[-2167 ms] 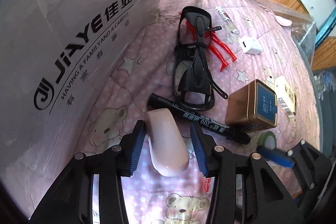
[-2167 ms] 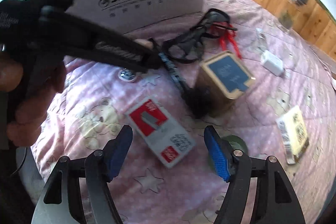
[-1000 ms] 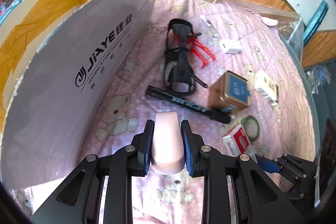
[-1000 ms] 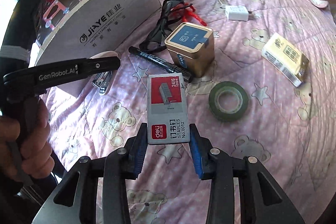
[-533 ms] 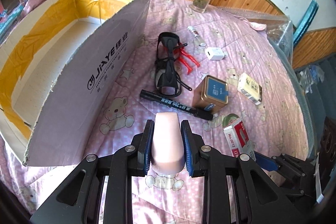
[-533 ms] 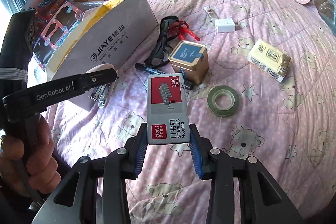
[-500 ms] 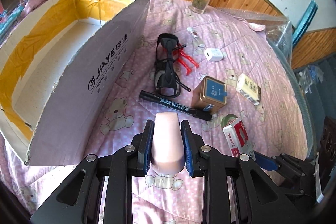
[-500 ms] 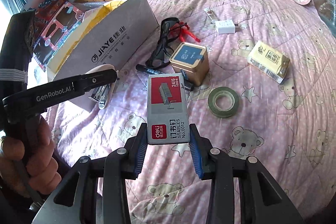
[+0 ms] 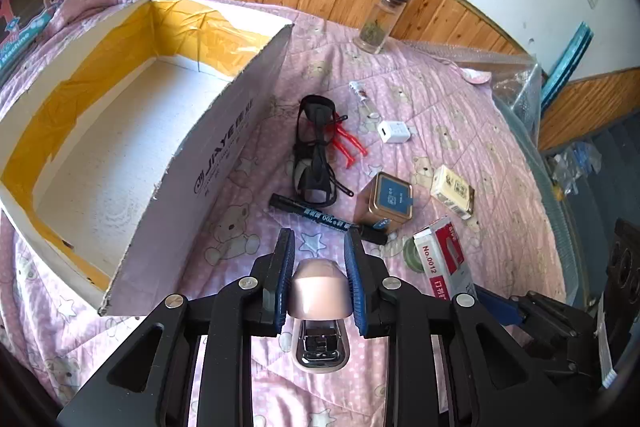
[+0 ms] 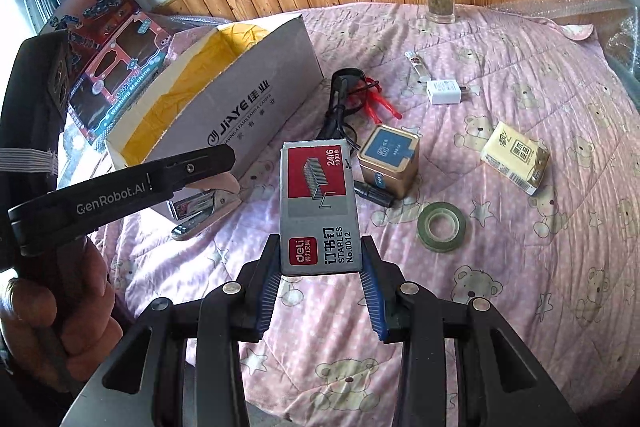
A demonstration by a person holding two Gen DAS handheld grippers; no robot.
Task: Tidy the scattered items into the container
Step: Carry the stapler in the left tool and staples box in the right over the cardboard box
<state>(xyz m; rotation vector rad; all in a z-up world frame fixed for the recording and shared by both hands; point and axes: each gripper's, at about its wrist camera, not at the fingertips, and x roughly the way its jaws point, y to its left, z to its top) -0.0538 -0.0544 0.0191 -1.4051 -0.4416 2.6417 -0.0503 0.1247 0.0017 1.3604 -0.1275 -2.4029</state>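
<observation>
Clamping is seen on both tools: left gripper (image 9: 319, 281) is closed on a pink stapler (image 9: 318, 311), right gripper (image 10: 320, 281) on a staple box (image 10: 318, 205), both carried above the quilt (image 10: 520, 267). Stapler is pinched near one end, so sag or slip is judged possible. Cardboard box (image 9: 100, 131) sits open, left of both; its near wall could be clipped.
</observation>
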